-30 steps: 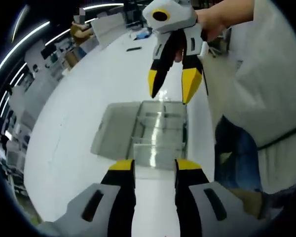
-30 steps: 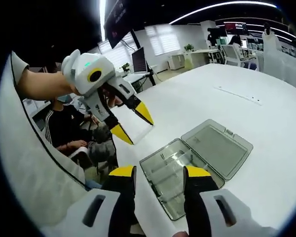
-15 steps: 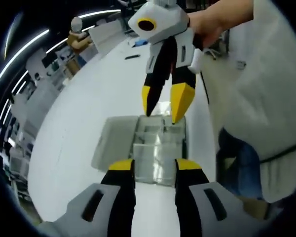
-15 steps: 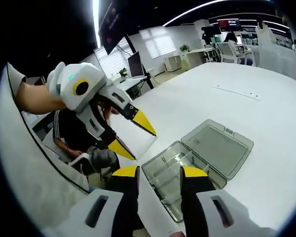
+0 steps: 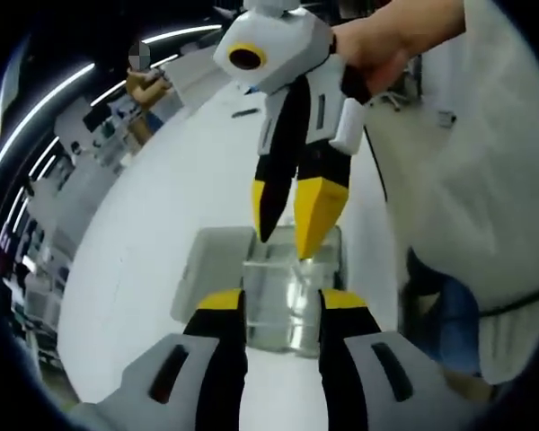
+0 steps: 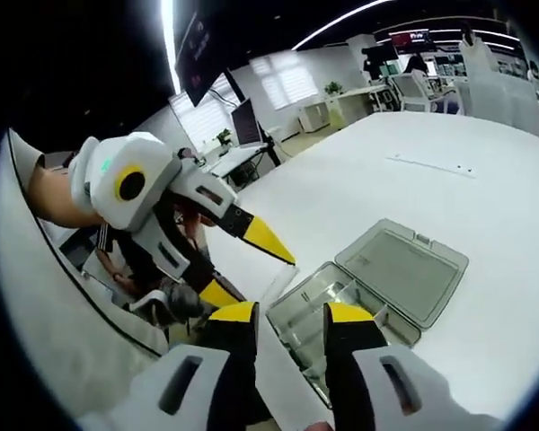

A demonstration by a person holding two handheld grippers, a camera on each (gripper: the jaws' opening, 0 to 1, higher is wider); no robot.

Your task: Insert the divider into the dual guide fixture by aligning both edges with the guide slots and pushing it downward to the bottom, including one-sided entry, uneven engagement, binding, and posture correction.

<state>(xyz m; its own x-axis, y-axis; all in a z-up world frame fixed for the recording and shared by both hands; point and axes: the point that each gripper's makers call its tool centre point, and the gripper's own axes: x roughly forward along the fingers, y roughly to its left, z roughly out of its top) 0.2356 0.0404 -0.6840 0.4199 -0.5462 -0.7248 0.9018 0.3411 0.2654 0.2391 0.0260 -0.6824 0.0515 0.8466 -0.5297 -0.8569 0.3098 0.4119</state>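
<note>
1. The divider is a clear, flat, roughly rectangular plastic sheet. In the left gripper view it stands between the left gripper's two yellow-tipped jaws, which sit a moderate way apart with the sheet's side edges against their tips, so they appear to hold it.
2. In the right gripper view the divider reads as a pale see-through panel between the left gripper's spread yellow tips, held above the near end of the fixture.
3. The dual guide fixture is a clear, grey-tinted shallow box with inner ribs; its hinged lid lies open flat on the tabletop beside it. In the left gripper view the fixture lies just behind the divider, with the lid to its left.
4. The right gripper hangs from above in the left gripper view, its yellow tips a small way apart just over the divider's upper edge; whether they touch it is hard to tell. In its own view the right gripper shows its jaws part open with nothing clearly between them.
5. The guide slots are too small and too clear to make out, and the divider's lower edge blends into the fixture.
6. The tabletop is white and wide. Around it is an office with strip ceiling lights, desks, monitors and windows; a seated person shows behind the left gripper.
</note>
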